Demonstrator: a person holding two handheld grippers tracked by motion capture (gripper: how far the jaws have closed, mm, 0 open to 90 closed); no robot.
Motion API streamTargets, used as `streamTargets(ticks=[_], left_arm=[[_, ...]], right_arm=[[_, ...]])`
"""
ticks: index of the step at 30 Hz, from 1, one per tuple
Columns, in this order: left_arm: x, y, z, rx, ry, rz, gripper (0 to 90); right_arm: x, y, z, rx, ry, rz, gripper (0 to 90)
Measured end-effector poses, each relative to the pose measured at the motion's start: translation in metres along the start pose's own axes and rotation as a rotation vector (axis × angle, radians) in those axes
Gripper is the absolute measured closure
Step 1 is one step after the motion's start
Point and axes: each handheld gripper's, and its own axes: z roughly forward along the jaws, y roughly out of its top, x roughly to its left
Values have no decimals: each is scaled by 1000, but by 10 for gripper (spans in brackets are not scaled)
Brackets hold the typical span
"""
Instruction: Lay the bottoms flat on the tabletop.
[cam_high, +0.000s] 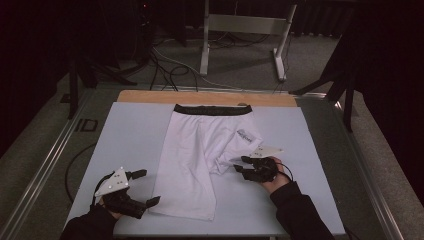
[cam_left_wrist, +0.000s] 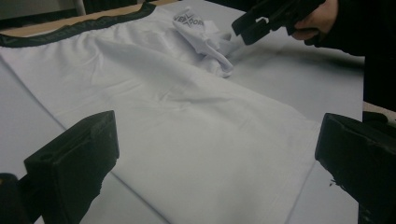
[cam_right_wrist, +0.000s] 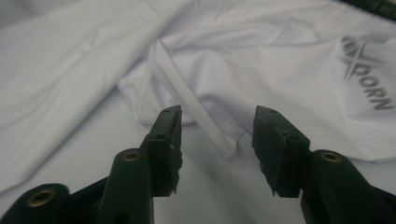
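1. A pair of white stretch-fabric shorts with a black waistband (cam_high: 197, 150) is lying flat in the middle of the pale grey tabletop (cam_high: 125, 135), waistband toward the far edge, one leg reaching toward the near edge.
2. In the high view, the other leg is lying folded up over itself, showing a grey printed logo.
3. The left tongs (cam_high: 141, 187) are sitting near the near left corner, spread wide, just beside the long leg's hem.
4. The left gripper view is showing bare white cloth (cam_left_wrist: 196, 135) between them, untouched.
5. The right tongs (cam_high: 241, 169) are sitting at the folded leg's edge.
6. The right gripper view is showing them (cam_right_wrist: 217, 140) half open, with a raised hem fold (cam_right_wrist: 187, 100) between the pads, not pressed.
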Motion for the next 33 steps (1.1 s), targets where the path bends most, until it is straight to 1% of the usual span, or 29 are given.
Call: streamTargets(ticks=[1, 2, 4, 5, 6, 7, 8, 9, 13, 14, 15, 16, 17, 18, 19, 20, 21, 22, 23, 24, 25, 26, 27, 28, 29, 30, 31, 32, 33], left_arm=[[0, 0, 0, 0, 0, 0, 6], [0, 0, 0, 0, 0, 0, 6], [0, 0, 0, 0, -2, -1, 5], [0, 0, 0, 0, -2, -1, 6], [0, 0, 0, 0, -2, -1, 5], [0, 0, 0, 0, -2, -1, 5], [0, 0, 0, 1, -3, -2, 5], [0, 0, 0, 1, -3, -2, 6], [0, 0, 0, -2, -3, -2, 6], [0, 0, 0, -3, -4, -1, 5], [0, 0, 0, -3, -4, -1, 5], [0, 0, 0, -3, -5, -1, 5], [0, 0, 0, -3, -5, -1, 5], [0, 0, 0, -2, -6, 0, 5], [0, 0, 0, -2, -6, 0, 5], [0, 0, 0, -2, -6, 1, 5], [0, 0, 0, -2, -6, 1, 5], [0, 0, 0, -2, -8, 0, 5], [0, 0, 0, -2, -8, 0, 5], [0, 0, 0, -2, -8, 1, 6], [0, 0, 0, -2, -8, 1, 5], [0, 0, 0, 0, -8, 2, 5], [0, 0, 0, 0, -8, 2, 5], [0, 0, 0, 1, -8, 2, 5], [0, 0, 0, 1, -8, 2, 5], [0, 0, 0, 1, -10, 1, 5], [0, 0, 0, 1, -10, 1, 5], [0, 0, 0, 1, -10, 1, 5], [0, 1, 0, 1, -9, 3, 5]], right_arm=[[0, 0, 0, 0, 0, 0, 535], [0, -3, 7, 27, -2, -5, 601], [-2, -5, 13, 56, -5, -13, 654], [-2, -5, 13, 56, -5, -13, 654], [-3, -6, 17, 76, -9, -20, 762], [-3, -6, 17, 76, -9, -20, 762], [-3, -6, 17, 78, 2, -36, 877], [-3, -6, 17, 78, 2, -36, 877], [2, 0, 7, 76, 34, -65, 890], [8, 4, -4, 54, 59, -83, 890], [8, 4, -4, 54, 59, -83, 890], [12, 8, -12, 41, 74, -94, 890], [12, 8, -12, 41, 74, -94, 890], [19, 12, -22, 24, 97, -103, 890], [19, 12, -22, 24, 97, -103, 890], [27, 14, -32, 0, 129, -114, 890], [27, 14, -32, 0, 129, -114, 890], [34, 15, -37, 5, 146, -125, 890], [34, 15, -37, 5, 146, -125, 890], [42, 14, -42, 1, 167, -134, 890], [42, 14, -42, 1, 167, -134, 890], [50, 13, -46, 13, 178, -133, 890], [50, 13, -46, 13, 178, -133, 890], [58, 13, -52, 17, 192, -149, 889], [58, 13, -52, 17, 192, -149, 889], [66, 13, -57, 15, 220, -164, 889], [66, 13, -57, 15, 220, -164, 889], [70, 14, -60, 14, 228, -168, 889], [80, 16, -66, 7, 247, -182, 889]])
